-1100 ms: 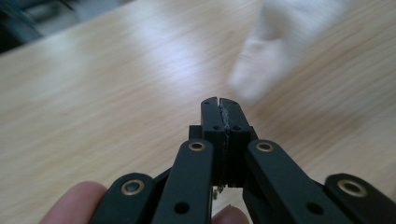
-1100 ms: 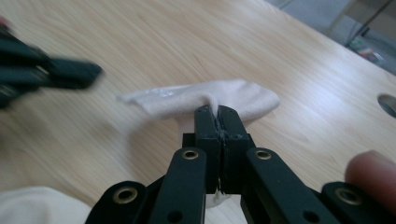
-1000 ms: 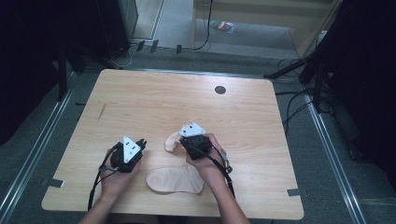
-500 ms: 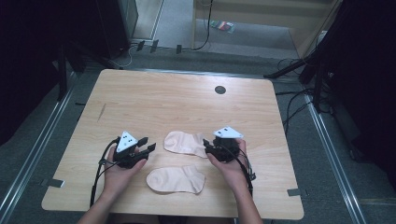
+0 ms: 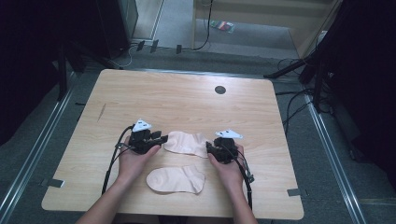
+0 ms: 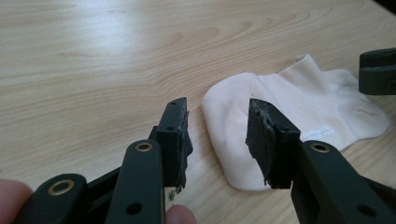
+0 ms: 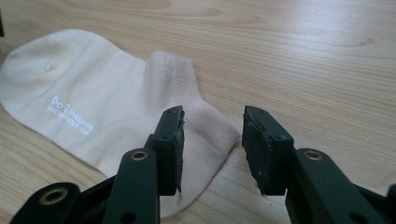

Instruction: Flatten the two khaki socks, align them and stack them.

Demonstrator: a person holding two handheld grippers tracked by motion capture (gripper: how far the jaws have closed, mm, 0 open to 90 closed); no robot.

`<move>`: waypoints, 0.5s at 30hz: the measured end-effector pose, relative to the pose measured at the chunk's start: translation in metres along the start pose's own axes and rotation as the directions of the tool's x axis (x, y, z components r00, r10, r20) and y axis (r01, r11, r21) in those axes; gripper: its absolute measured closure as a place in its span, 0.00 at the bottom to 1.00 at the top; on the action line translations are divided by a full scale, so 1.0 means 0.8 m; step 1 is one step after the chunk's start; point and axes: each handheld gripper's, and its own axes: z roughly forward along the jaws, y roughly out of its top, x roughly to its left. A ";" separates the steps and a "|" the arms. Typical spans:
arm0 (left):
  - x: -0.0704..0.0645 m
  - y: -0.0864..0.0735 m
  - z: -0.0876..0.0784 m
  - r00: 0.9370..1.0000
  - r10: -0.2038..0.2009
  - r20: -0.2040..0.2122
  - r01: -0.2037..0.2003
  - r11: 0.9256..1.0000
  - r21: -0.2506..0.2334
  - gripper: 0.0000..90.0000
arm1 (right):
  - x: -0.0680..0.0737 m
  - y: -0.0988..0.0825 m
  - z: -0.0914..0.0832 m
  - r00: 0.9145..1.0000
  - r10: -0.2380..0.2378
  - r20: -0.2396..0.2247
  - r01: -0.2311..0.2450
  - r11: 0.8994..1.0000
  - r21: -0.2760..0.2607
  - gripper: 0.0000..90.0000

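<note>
Spread flat since the earlier frame, the far cream ankle sock [image 5: 185, 143] lies on the wooden bench [image 5: 177, 98] between left gripper [image 5: 159, 138] and right gripper [image 5: 210, 150] — fingers parted, just narrowed, pinching nothing — so pairing with the near cream sock [image 5: 176, 179] likely follows.

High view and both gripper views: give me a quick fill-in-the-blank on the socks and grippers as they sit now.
1. The number of socks lying on the table is ____.
2. The far sock lies flat between the left gripper and the ____ gripper.
3. The jaws of both grippers stand ____, with nothing gripped.
4. The near sock lies between the person's two ____.

Missing words: two; right; open; hands
</note>
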 end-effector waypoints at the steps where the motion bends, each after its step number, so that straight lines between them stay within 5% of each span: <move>1: 0.000 0.000 0.000 1.000 0.000 0.000 0.000 1.000 0.000 0.67 | 0.000 0.000 0.000 1.000 0.000 0.000 0.000 1.000 0.000 0.68; 7: -0.007 0.000 0.016 0.996 0.053 -0.066 -0.049 0.997 0.063 0.87 | 0.005 -0.008 0.006 0.998 -0.046 0.033 0.046 0.999 0.006 0.80; 9: -0.005 0.001 0.014 0.998 0.050 -0.038 -0.047 0.996 0.080 0.99 | 0.006 -0.012 0.005 0.999 -0.048 0.015 0.048 0.999 -0.012 0.94; 15: -0.008 0.003 -0.010 0.997 0.074 -0.014 -0.074 0.996 0.048 1.00 | 0.005 -0.011 -0.006 0.999 -0.049 -0.001 0.049 0.998 -0.046 0.98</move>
